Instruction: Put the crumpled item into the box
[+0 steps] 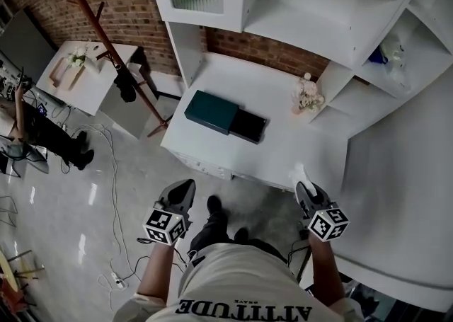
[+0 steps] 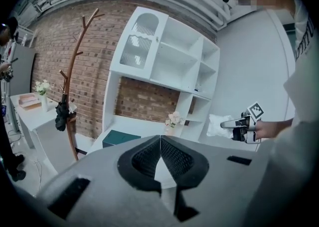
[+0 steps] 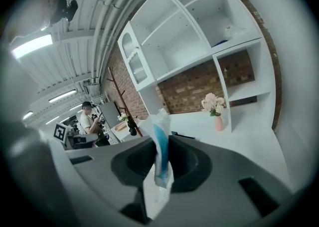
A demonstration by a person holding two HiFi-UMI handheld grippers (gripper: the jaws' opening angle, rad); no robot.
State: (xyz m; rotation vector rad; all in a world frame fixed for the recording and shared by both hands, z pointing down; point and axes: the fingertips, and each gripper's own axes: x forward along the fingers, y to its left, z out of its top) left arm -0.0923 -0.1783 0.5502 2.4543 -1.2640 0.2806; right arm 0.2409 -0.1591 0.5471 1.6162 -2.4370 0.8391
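White desk point(image 1: 283, 147) under white shelving against a brick wall carries a dark teal box point(image 1: 211, 111) with a black section point(image 1: 248, 127) touching its right end, and what lies inside either cannot be told from above; a small vase of flowers point(image 1: 307, 95) stands near the desk's far right corner. Both grippers are held low in front of the person's body, short of the desk's near edge: the left gripper point(image 2: 160, 141) has its jaws pressed together with nothing between them. The right gripper point(image 1: 304, 187) pinches the crumpled item point(image 3: 159, 153), white with a blue stripe, well apart from the box.
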